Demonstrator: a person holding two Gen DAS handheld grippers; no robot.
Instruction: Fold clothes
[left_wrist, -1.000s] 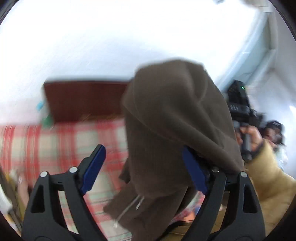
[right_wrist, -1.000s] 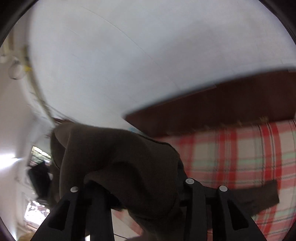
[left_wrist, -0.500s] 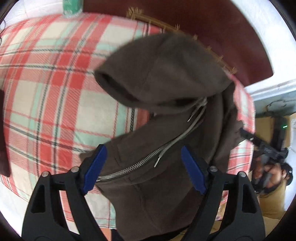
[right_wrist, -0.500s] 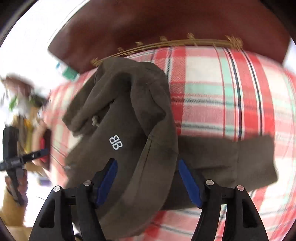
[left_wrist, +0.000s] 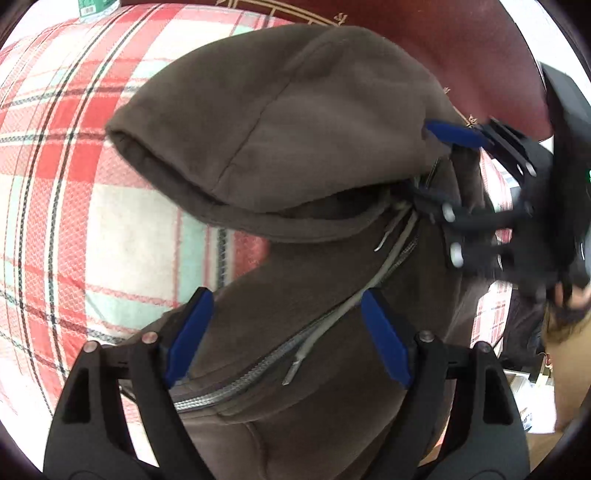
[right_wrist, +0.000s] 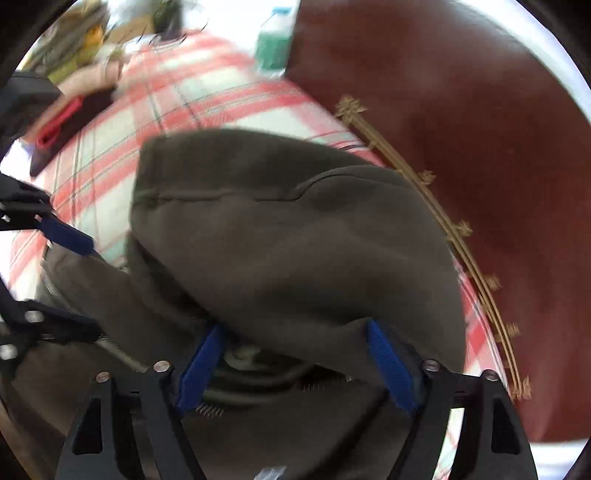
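A red, white and mint plaid blanket (left_wrist: 66, 206) fills the left of the frame. A dark reddish-brown headboard (right_wrist: 461, 155) with gold trim (right_wrist: 458, 236) curves along the right. A green bottle (right_wrist: 275, 44) stands at top centre.

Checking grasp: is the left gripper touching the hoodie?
Cannot tell. In the left wrist view the hoodie fills the open left gripper, but no contact shows.

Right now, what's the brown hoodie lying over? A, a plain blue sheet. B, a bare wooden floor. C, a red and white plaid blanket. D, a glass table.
C: the brown hoodie lies over a red and white plaid blanket, whose checks show beside and beyond the hood in both wrist views.
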